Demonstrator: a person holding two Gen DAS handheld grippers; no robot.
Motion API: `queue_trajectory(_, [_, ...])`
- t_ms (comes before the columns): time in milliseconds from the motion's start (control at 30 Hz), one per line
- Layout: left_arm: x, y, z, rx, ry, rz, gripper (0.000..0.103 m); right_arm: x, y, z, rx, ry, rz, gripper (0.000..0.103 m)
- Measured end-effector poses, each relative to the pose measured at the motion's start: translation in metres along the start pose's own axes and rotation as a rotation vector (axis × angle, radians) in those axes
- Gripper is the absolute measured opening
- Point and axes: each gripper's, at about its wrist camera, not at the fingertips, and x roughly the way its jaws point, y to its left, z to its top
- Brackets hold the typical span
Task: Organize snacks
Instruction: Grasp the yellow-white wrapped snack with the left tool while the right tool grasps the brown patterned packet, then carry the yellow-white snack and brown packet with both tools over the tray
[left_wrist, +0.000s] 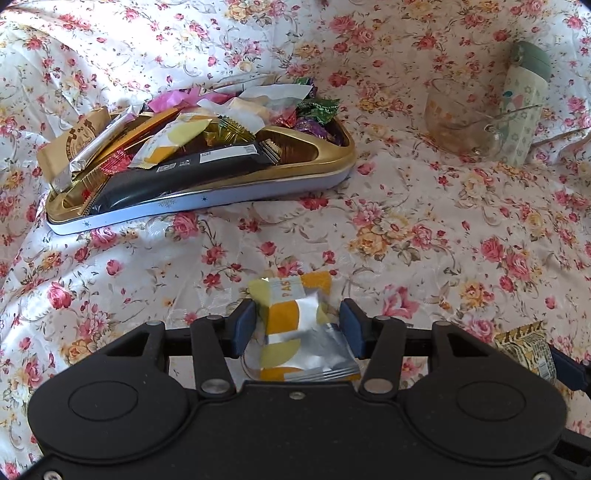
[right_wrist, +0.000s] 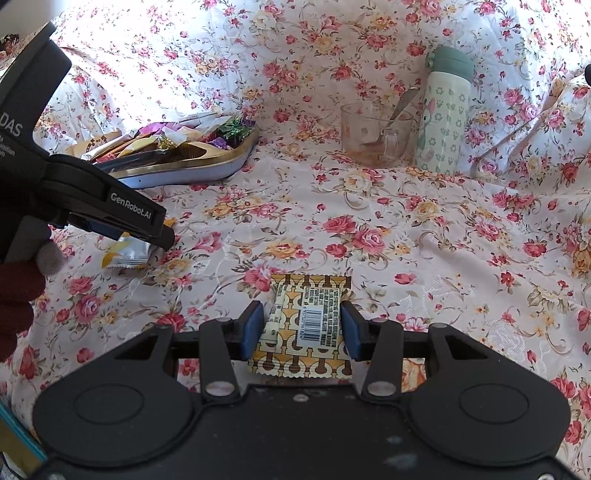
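Foil-wrapped snack (left_wrist: 299, 332) clamped in left gripper (left_wrist: 298, 328), patterned snack (right_wrist: 303, 325) clamped in right gripper (right_wrist: 303, 325); tin (left_wrist: 258, 184) lies far left.

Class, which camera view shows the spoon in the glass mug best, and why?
The right wrist view: the spoon shows clearly, leaning in the mug. The left wrist view shows the mug near the edge, warped, with the spoon only a faint streak.
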Motion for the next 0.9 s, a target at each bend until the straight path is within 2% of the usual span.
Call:
queue_trajectory(267, [-0.008, 0.000, -0.002, -0.030, 0.035, 0.007, 0.044, -0.001, 0.005, 0.004, 0.008, 0.036, -0.025, 0.045])
queue_trajectory(467, [-0.031, 0.004, -0.012, -0.042, 0.039, 0.007, 0.043, -0.009, 0.005, 0.002, 0.030, 0.066, -0.031, 0.041])
queue_trajectory(667, [-0.065, 0.008, -0.023, -0.042, 0.024, -0.011, 0.043, -0.026, -0.003, -0.002, 0.121, 0.099, -0.005, 0.038])
queue_trajectory(900, [-0.116, 0.006, -0.047, -0.010, -0.014, -0.038, 0.043, -0.069, -0.013, -0.006, 0.209, 0.073, 0.016, 0.038])
